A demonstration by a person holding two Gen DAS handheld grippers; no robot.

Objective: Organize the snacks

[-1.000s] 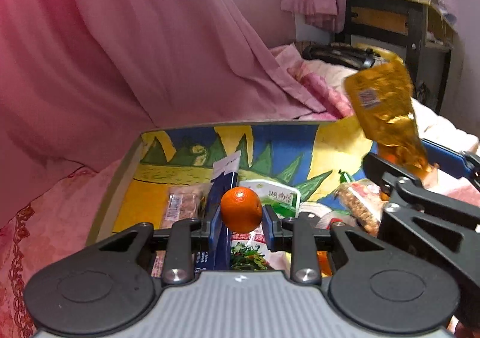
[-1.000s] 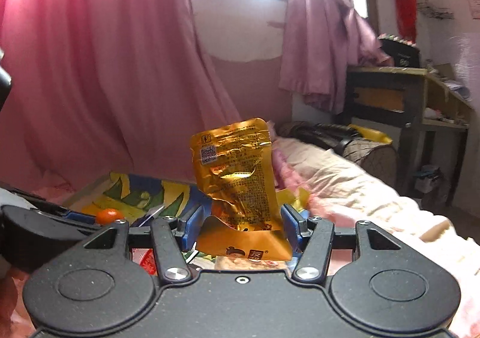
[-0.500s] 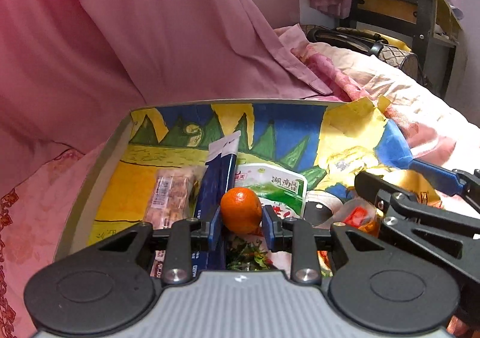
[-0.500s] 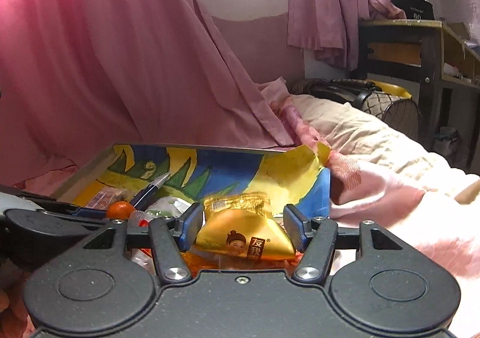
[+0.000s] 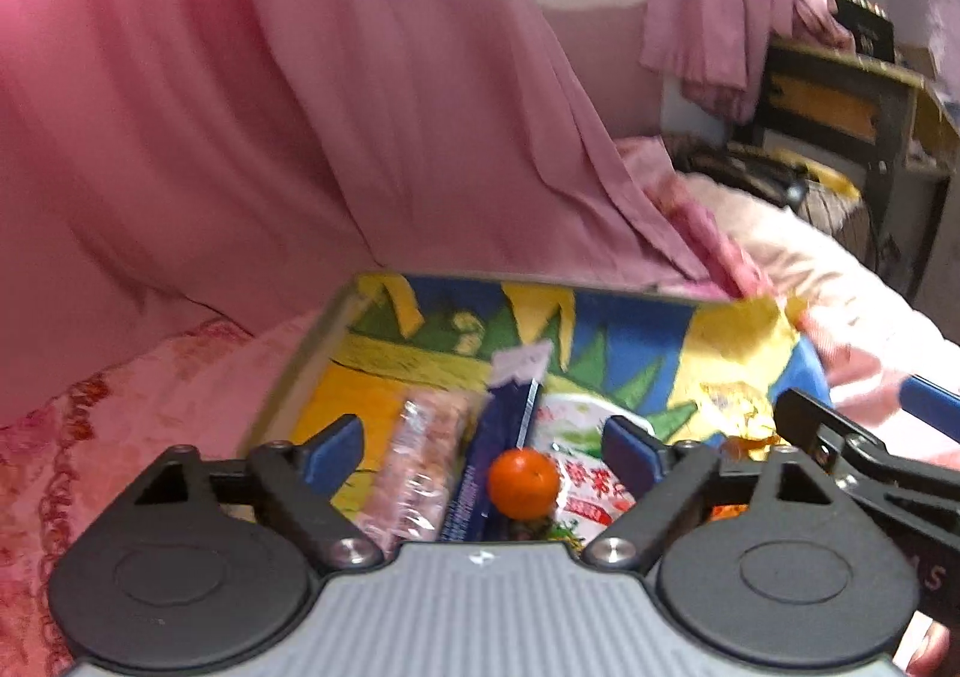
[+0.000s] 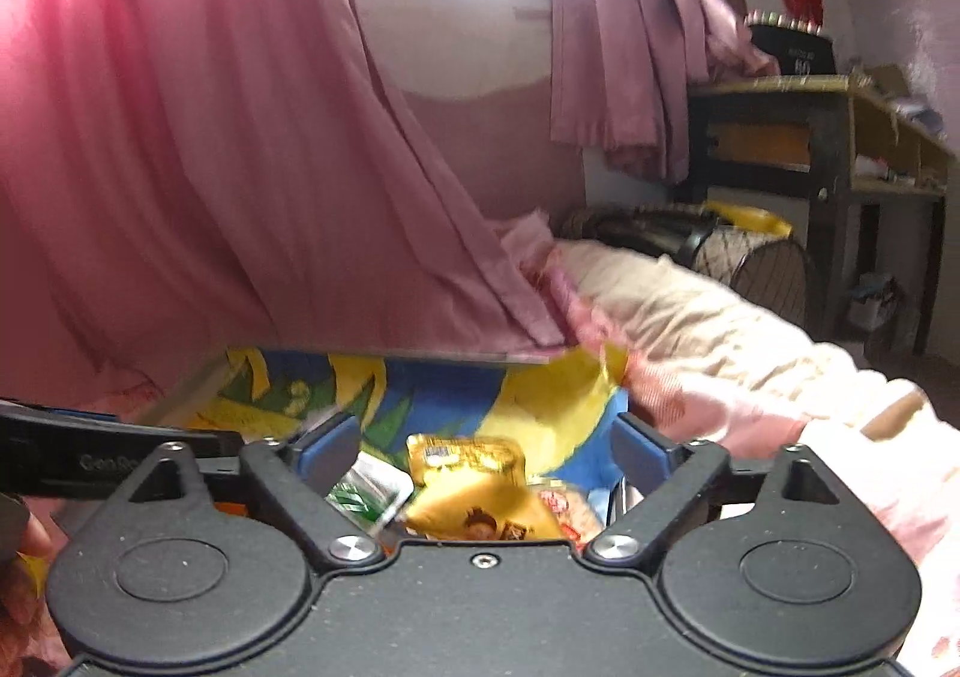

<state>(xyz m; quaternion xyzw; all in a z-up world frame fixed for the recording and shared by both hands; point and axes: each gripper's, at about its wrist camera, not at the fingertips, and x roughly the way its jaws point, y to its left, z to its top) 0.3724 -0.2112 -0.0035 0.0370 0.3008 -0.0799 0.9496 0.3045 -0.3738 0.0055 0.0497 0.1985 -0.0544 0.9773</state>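
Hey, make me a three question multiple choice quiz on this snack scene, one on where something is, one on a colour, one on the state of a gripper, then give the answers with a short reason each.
1. Where does the small orange fruit lie?
A. on the packets in the tray, between the left gripper's spread fingers
B. on the pink bedding outside the tray
C. on the dark desk

2. What colour is the snack pouch in front of the right gripper?
A. purple
B. golden yellow
C. white

3. How is the left gripper?
A. shut on the fruit
B. shut on a packet
C. open, holding nothing

Answers:
1 A, the fruit sits on the long dark blue packet inside the painted tray.
2 B, its foil is golden yellow.
3 C, its blue-padded fingers stand wide apart and clear of the fruit.
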